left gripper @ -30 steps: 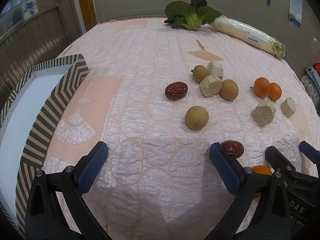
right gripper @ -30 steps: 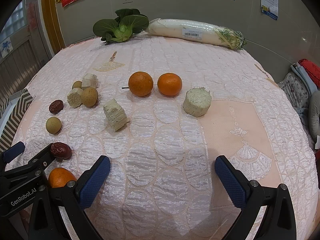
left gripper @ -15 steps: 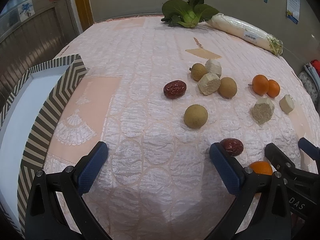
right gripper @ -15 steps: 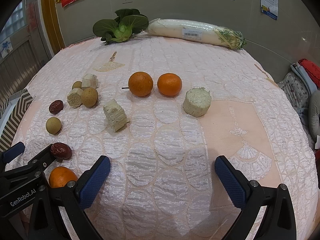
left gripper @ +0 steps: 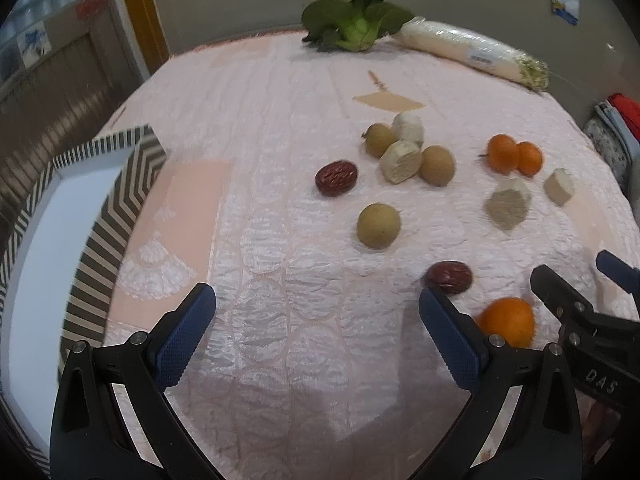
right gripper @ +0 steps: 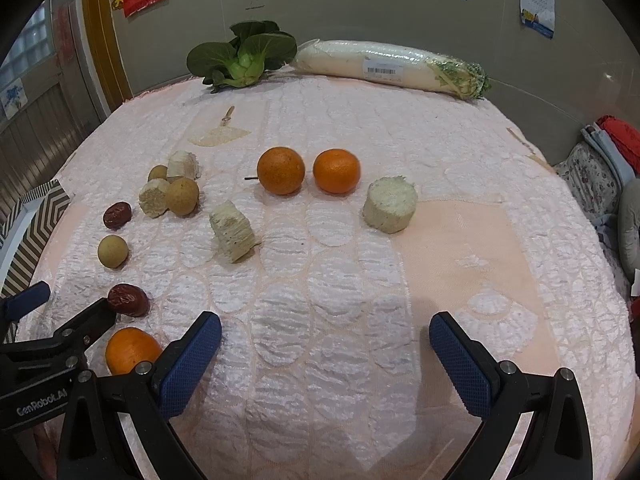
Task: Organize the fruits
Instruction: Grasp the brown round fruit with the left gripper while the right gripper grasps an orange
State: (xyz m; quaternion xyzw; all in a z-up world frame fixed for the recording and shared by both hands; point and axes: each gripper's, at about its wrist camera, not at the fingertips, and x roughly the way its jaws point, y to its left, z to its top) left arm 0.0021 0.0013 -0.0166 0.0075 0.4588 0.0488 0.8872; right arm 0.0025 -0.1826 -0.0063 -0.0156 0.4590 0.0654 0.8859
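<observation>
The left gripper (left gripper: 316,312) was held with its jaws spread wide and nothing between them, low over the pink quilted cloth (left gripper: 260,128). The right gripper (right gripper: 325,338) was likewise seen wide apart and empty above bare cloth. Just beyond the left gripper's right finger a red date (left gripper: 449,277) was found, and beside that finger a near orange (left gripper: 508,322); both lay between the two grippers, touched by neither. Farther out a round longan (left gripper: 378,225) lay alone, with a second date (left gripper: 336,178) behind it. Past these, two more longans and two pale cut pieces were clustered together (right gripper: 170,192). Two oranges (right gripper: 308,171) sat side by side near the middle of the cloth, with a pale round chunk (right gripper: 390,210) and a ridged chunk (right gripper: 233,231) nearby. A striped tray (left gripper: 116,200) was seen at the left edge. A leafy green (right gripper: 244,58) and a wrapped white radish (right gripper: 390,65) lay at the far edge.
</observation>
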